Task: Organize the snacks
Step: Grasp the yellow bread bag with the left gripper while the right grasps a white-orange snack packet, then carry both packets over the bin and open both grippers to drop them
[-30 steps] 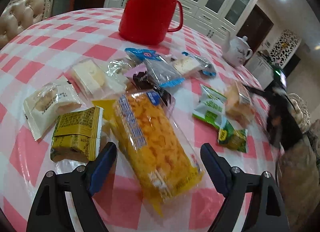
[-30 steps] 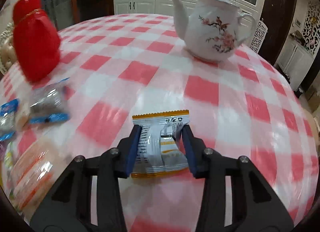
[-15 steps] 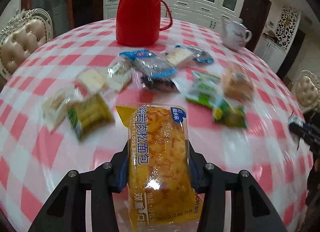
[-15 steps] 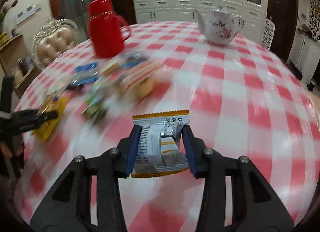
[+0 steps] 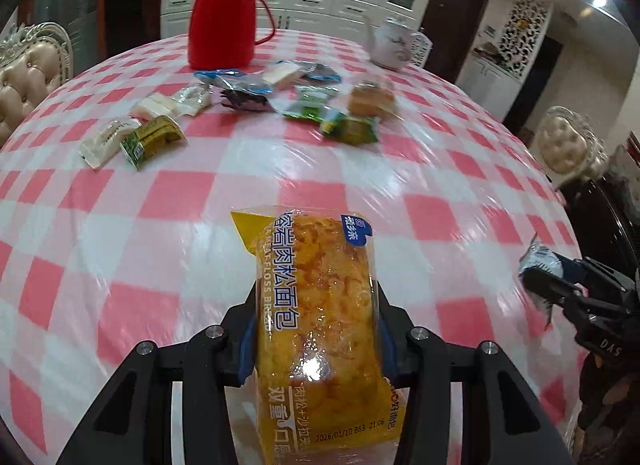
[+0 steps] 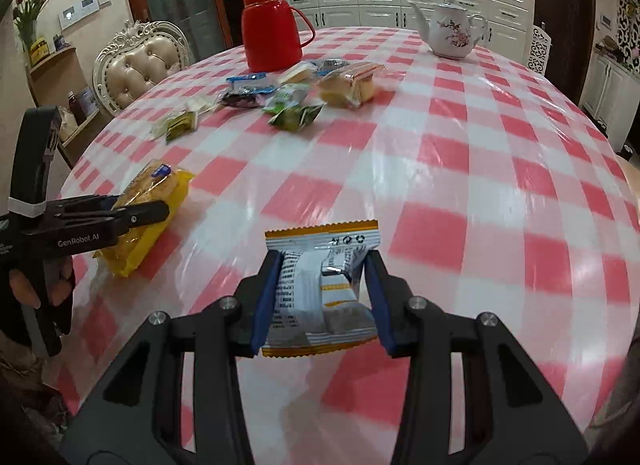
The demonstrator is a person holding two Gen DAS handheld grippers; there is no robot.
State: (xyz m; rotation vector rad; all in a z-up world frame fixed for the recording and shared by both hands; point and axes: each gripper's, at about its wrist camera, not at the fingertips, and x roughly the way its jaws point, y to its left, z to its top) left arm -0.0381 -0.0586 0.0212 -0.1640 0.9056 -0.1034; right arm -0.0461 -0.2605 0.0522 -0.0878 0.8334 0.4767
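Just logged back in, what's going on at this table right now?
A person is sorting snacks on the pink checked table with a handheld claw in each hand. The left claw is shut on a yellow meat floss bread pack, and the right claw is shut on a small white and orange snack packet. Both are held over bare tablecloth. The remaining snacks lie scattered near the red thermos, with a white teapot further back.

"GenRobot.AI" on left tool (image 6: 120, 221)
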